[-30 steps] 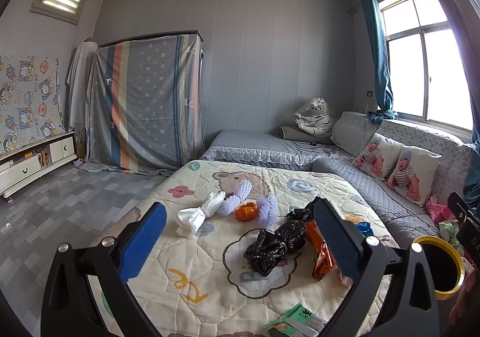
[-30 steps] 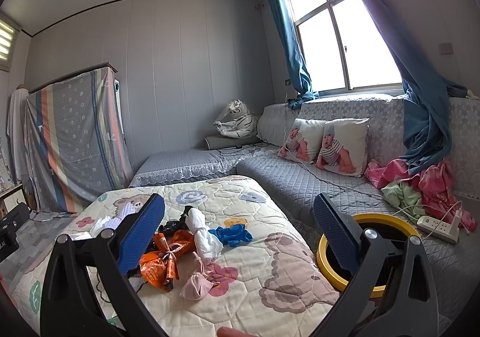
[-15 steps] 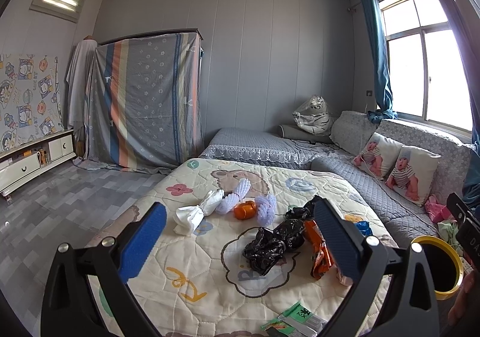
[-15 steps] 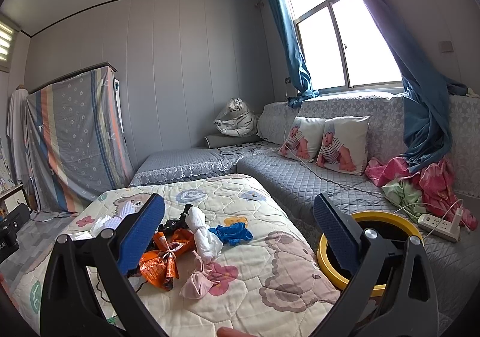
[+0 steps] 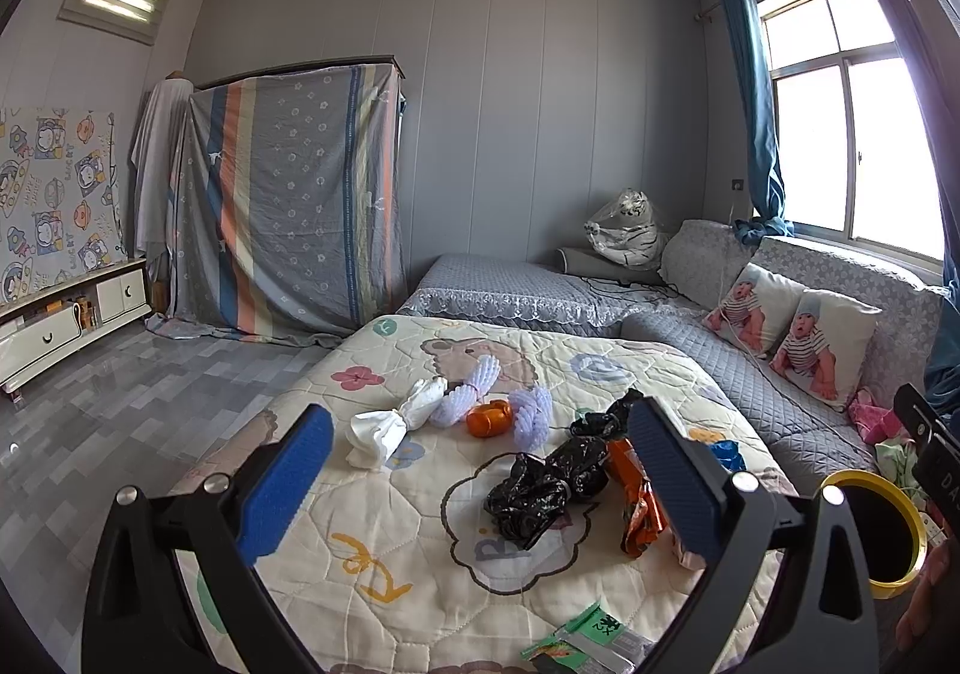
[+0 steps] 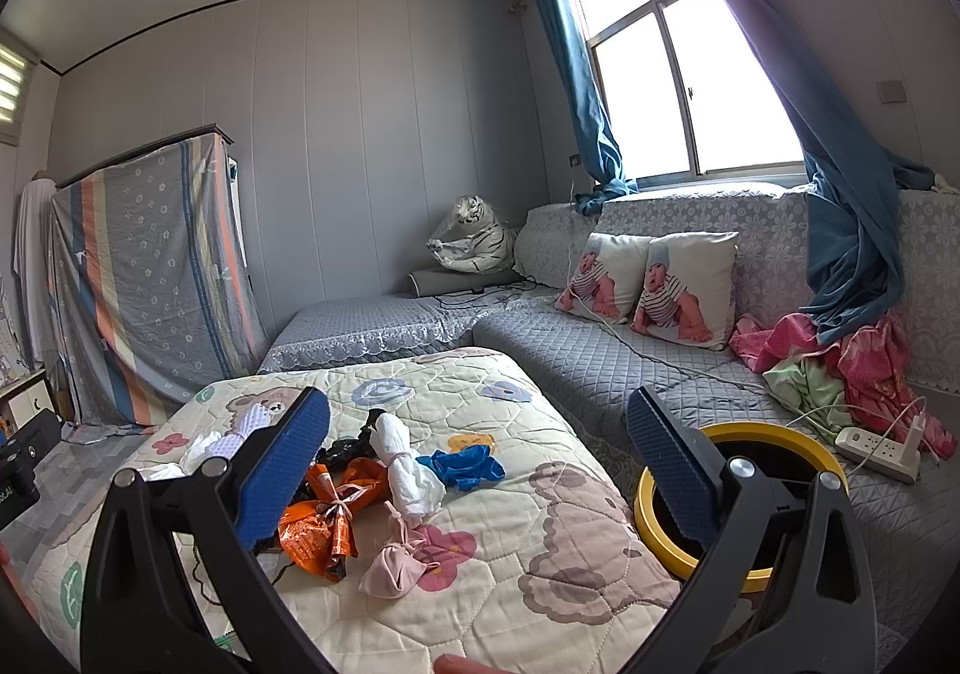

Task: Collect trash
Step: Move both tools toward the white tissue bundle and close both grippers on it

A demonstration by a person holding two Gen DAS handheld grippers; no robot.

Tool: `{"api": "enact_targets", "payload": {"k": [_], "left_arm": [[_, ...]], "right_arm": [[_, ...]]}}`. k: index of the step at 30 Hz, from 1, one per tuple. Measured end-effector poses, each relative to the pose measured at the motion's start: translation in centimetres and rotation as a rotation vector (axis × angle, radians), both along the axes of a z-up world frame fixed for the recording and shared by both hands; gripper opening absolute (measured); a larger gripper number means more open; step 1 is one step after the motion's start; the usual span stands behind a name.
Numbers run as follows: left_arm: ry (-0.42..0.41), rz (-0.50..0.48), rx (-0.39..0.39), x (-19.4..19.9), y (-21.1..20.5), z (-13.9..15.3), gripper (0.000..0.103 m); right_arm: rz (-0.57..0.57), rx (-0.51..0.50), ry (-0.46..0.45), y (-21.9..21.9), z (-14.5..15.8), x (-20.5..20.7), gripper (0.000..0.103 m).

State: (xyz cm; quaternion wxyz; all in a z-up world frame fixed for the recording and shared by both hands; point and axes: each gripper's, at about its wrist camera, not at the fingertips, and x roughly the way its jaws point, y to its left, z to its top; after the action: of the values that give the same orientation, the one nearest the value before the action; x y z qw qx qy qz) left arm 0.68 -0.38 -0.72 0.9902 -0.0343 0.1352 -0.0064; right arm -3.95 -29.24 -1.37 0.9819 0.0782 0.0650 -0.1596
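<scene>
Knotted trash bags lie scattered on a cartoon-print quilt [image 5: 420, 554]. In the left wrist view I see a white bag [image 5: 390, 425], a lilac bundle [image 5: 474, 386], a small orange bag [image 5: 489, 418], a black bag [image 5: 549, 485] and a large orange bag [image 5: 639, 500]. The right wrist view adds a white bag [image 6: 405, 464], a blue bag [image 6: 468, 467], a pink bag [image 6: 393, 563] and the orange bag [image 6: 324, 524]. A yellow-rimmed bin [image 6: 744, 500] stands right of the quilt. My left gripper [image 5: 474, 494] and right gripper [image 6: 477, 482] hang open above the quilt, both empty.
Green wrappers [image 5: 588, 638] lie at the quilt's near edge. A grey quilted sofa [image 6: 600, 350] with two printed pillows [image 6: 654, 284] runs along the window wall. A power strip [image 6: 876, 446] and crumpled clothes [image 6: 840, 362] sit beside the bin. Grey floor [image 5: 120, 404] and a low cabinet [image 5: 60, 326] lie left.
Both views have shifted only slightly; the left camera drifted a touch. No bag has moved and both grippers stay open.
</scene>
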Motion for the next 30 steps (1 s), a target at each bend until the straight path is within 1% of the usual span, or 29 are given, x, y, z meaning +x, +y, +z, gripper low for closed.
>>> {"api": "enact_targets", "payload": {"k": [12, 15, 18, 20, 23, 25, 27, 30], "left_arm": [[0.025, 0.028, -0.011, 1.1, 0.6, -0.4, 0.095], [0.036, 0.011, -0.017, 2.0, 1.2, -0.5, 0.095], [0.069, -0.016, -0.028, 3.8, 2.6, -1.1, 0.095], [0.104, -0.027, -0.022, 5.3, 3.5, -1.6, 0.095], [0.178, -0.054, -0.024, 8.0, 5.2, -2.8, 0.095], [0.225, -0.1, -0.028, 9.7, 6.2, -3.9, 0.095], [0.265, -0.144, -0.05, 11.4, 7.4, -5.2, 0.095], [0.304, -0.147, -0.042, 13.8, 8.6, -7.1, 0.095]], "right_arm": [[-0.003, 0.005, 0.003, -0.2, 0.0, 0.2, 0.095], [0.008, 0.014, 0.018, -0.4, -0.2, 0.7, 0.095], [0.062, 0.035, 0.039, -1.0, -0.6, 2.1, 0.095], [0.106, 0.032, 0.073, -1.2, -0.9, 3.5, 0.095], [0.165, 0.044, 0.117, -1.7, -1.6, 5.9, 0.095], [0.205, 0.039, 0.154, -2.0, -2.1, 7.6, 0.095], [0.233, 0.045, 0.187, -2.4, -2.7, 9.3, 0.095], [0.284, 0.073, 0.225, -2.9, -3.5, 11.8, 0.095]]}}
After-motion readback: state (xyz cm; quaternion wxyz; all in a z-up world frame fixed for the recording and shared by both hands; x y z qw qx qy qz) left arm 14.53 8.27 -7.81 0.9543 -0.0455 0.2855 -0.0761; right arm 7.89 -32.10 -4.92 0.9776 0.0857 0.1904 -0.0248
